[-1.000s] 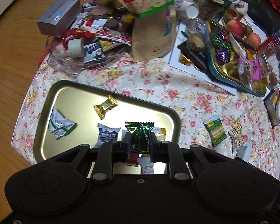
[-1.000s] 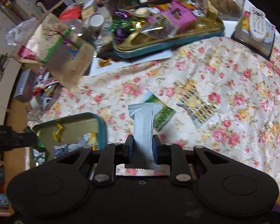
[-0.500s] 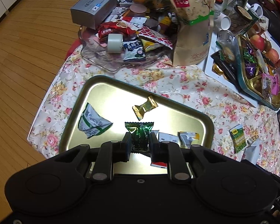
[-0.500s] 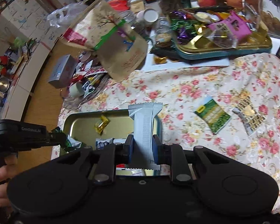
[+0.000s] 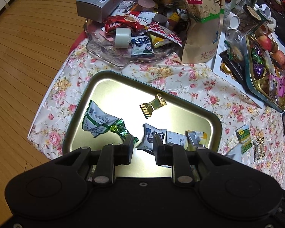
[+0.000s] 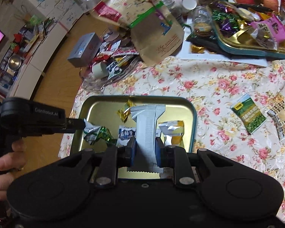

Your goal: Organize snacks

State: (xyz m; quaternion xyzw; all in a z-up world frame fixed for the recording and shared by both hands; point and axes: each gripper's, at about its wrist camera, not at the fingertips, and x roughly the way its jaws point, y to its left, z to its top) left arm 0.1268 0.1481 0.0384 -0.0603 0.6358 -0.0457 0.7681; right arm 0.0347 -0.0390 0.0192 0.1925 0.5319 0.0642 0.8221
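The left tool (image 5: 142, 144), at lower centre of the left wrist view, has its jaws spread with nothing between them; a green foil-wrapped candy (image 5: 121, 130) lies in the shallow gold-lined metal tray with teal rim (image 5: 217, 125), just beside the left jaw and touching a white-and-green crinkled sachet (image 5: 96, 121). The right tool (image 6: 145, 150) pinches a pale grey ribbed snack bar wrapper (image 6: 147, 125), held upright above the tray's near edge (image 6: 194, 117) at centre frame. The step in hand appears to be depositing this bar into the tray. Doing it well likely means lowering it toward bare tray floor in the upper part of the tray, clear of the gold twist-wrapped candy (image 6: 124, 112), the blue-and-white sachet (image 6: 126, 134) and the yellow-and-silver packet (image 6: 171, 133), then parting the jaws only when the wrapper is low, since a light bar could bounce or slide over the rim. 2 loose packets, a green one (image 6: 248, 117) and a patterned one (image 6: 281, 121), lie on the floral-clothed table (image 6: 218, 87) at right.
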